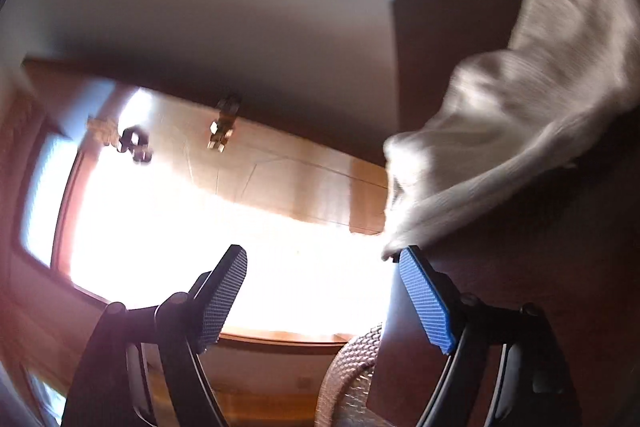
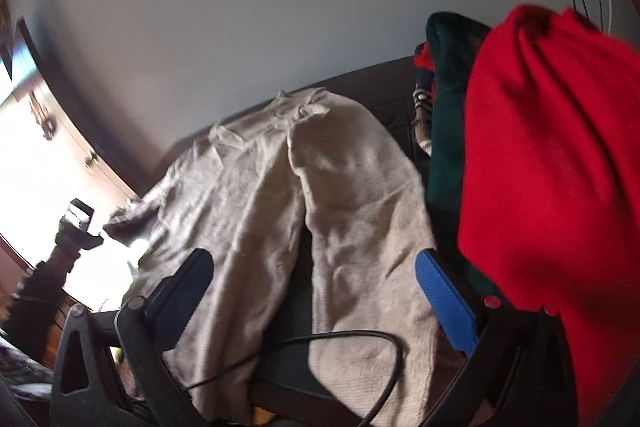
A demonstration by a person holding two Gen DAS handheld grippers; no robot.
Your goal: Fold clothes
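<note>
With both the left gripper point(image 1: 322, 291) and right gripper point(image 2: 312, 291) held wide and empty, the trousers point(image 2: 280, 211), spread at 12 o'clock, risk being snagged by the cable point(image 2: 320, 355) draped across one leg.

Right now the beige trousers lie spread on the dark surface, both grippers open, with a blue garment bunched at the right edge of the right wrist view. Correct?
One slip: the bunched garment is red, not blue, as the right wrist view shows. The rest stands: the beige trousers lie spread on the dark surface, and the right gripper and left gripper are open.
</note>
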